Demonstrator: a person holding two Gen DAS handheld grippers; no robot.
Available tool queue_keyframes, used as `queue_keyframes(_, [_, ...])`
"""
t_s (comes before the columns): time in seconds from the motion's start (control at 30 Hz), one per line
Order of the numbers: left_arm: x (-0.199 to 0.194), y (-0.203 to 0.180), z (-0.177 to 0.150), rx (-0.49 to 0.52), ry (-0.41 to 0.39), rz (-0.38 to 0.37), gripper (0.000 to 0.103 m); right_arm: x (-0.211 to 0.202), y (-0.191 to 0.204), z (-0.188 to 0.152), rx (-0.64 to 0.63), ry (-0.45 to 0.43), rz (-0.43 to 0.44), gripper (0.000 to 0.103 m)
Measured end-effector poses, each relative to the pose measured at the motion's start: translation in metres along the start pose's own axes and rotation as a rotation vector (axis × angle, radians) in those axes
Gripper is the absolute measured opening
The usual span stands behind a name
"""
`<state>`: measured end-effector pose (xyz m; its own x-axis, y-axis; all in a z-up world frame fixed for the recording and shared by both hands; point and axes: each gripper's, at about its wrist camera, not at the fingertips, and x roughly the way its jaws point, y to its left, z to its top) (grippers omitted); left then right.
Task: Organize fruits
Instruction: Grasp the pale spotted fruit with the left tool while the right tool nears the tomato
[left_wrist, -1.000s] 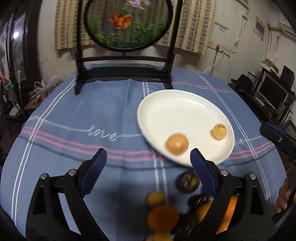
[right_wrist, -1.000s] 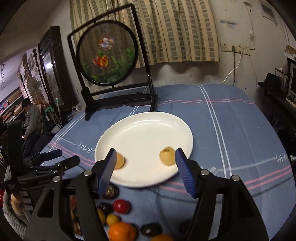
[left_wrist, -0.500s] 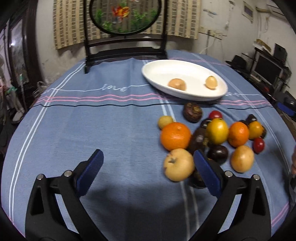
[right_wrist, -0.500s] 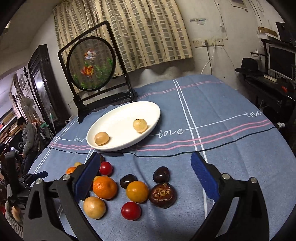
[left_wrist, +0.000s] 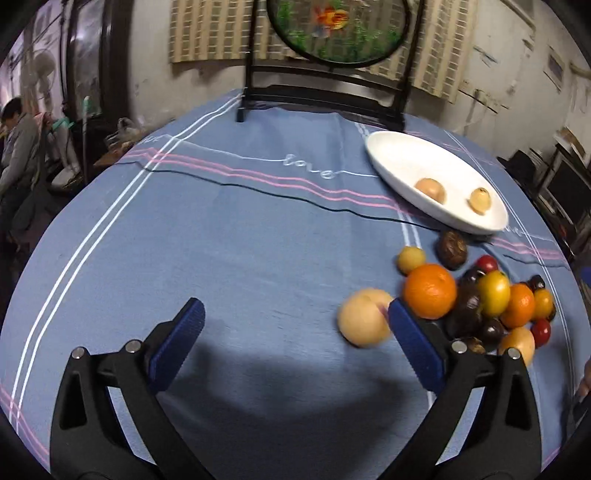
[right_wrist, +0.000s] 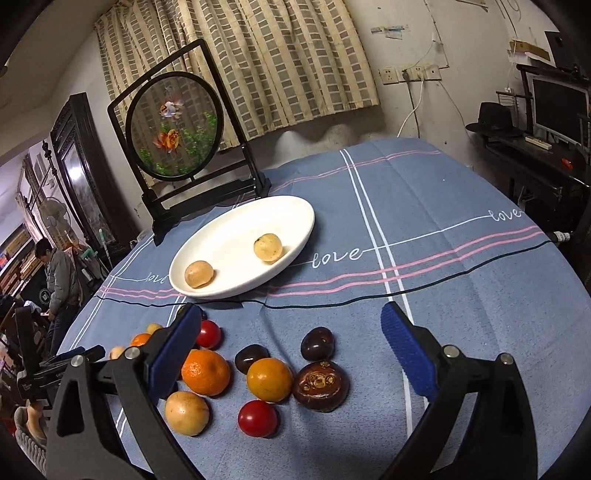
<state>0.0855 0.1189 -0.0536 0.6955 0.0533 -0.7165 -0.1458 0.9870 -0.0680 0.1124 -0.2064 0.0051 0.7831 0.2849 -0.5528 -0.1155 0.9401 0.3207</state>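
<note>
A white oval plate (left_wrist: 406, 162) (right_wrist: 229, 236) holds two tan fruits (left_wrist: 430, 188) (right_wrist: 268, 247). A heap of loose fruit lies on the blue cloth before it: a large orange (left_wrist: 429, 290) (right_wrist: 205, 372), a pale yellow pear-like fruit (left_wrist: 364, 322), a yellow fruit (left_wrist: 493, 291), red tomatoes (right_wrist: 257, 418) and dark brown fruits (right_wrist: 320, 386). My left gripper (left_wrist: 293, 345) is open and empty, its right finger (left_wrist: 413, 343) beside the pale fruit. My right gripper (right_wrist: 291, 350) is open and empty, above the heap.
A black-framed round goldfish screen (right_wrist: 175, 125) (left_wrist: 332, 33) stands at the table's far edge behind the plate. A person (right_wrist: 61, 277) stands off the table's left side. A monitor and shelf (right_wrist: 554, 107) are at the right wall.
Both grippers have pulled back from the plate and now hover by the fruit heap. The left view has swung left; the pale fruit now lies apart from the heap, beside the left gripper's right finger.
</note>
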Motion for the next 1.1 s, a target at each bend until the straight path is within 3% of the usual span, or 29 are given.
queue_keyframes(0.13, [-0.002,-0.029,-0.002,0.138,-0.021,-0.014,0.101,0.000,-0.001,0.000,0.003,-0.002,-0.002,0.098])
queue_keyframes(0.27, [0.008,-0.032,0.001,0.147,0.028,-0.029,0.098,0.001,0.002,0.000,-0.005,0.004,0.002,0.098])
queue_keyframes(0.4, [0.014,-0.034,-0.003,0.158,0.066,-0.073,0.071,0.002,0.003,-0.001,-0.013,0.012,0.001,0.098])
queue_keyframes(0.47, [0.014,-0.035,-0.006,0.167,0.089,-0.091,0.063,0.003,0.003,-0.001,-0.011,0.017,0.000,0.098])
queue_keyframes(0.63, [0.029,-0.037,-0.007,0.157,0.163,-0.123,0.061,0.003,0.004,-0.001,-0.014,0.019,0.006,0.098])
queue_keyframes(0.77, [0.027,-0.037,-0.008,0.153,0.145,-0.136,0.041,0.001,0.005,-0.006,-0.020,0.044,0.027,0.098])
queue_keyframes(0.97, [0.022,-0.036,-0.007,0.147,0.117,-0.134,0.041,-0.006,0.023,-0.036,-0.155,0.160,0.042,0.098])
queue_keyframes(1.07, [0.021,-0.035,-0.006,0.142,0.110,-0.132,0.041,0.004,0.036,-0.056,-0.256,0.253,0.008,0.086])
queue_keyframes(1.1, [0.021,-0.035,-0.006,0.139,0.111,-0.131,0.041,0.007,0.038,-0.057,-0.266,0.272,0.022,0.076])
